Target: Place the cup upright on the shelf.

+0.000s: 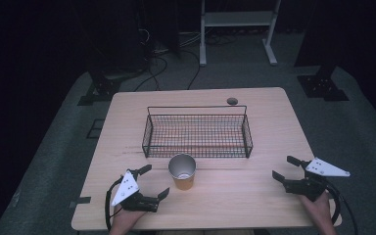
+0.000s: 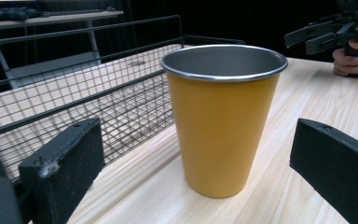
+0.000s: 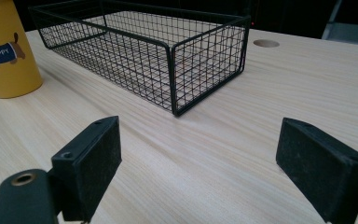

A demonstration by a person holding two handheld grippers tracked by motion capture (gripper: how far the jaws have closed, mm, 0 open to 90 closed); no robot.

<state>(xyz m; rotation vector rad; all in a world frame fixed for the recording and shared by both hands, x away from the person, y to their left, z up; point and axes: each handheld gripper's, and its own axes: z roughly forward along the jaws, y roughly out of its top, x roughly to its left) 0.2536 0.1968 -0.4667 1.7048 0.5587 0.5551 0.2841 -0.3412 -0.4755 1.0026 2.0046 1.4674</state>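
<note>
A yellow metal cup [image 1: 182,172] with a silver inside stands upright on the wooden table [image 1: 254,112], just in front of a black wire basket [image 1: 197,132]. My left gripper [image 1: 154,181] is open, low at the cup's left, jaws spread toward it without touching. In the left gripper view the cup [image 2: 222,116] stands close between and beyond the jaws. My right gripper [image 1: 285,168] is open near the table's right front, with bare wood between its jaws. In the right gripper view the cup [image 3: 7,49] shows a puppy picture at far left, the basket [image 3: 149,51] ahead.
The basket is empty and runs across the table's middle. A round cable hole [image 1: 232,101] lies behind it near the far edge. Beyond the table are a white stand [image 1: 237,29] and cables on the floor.
</note>
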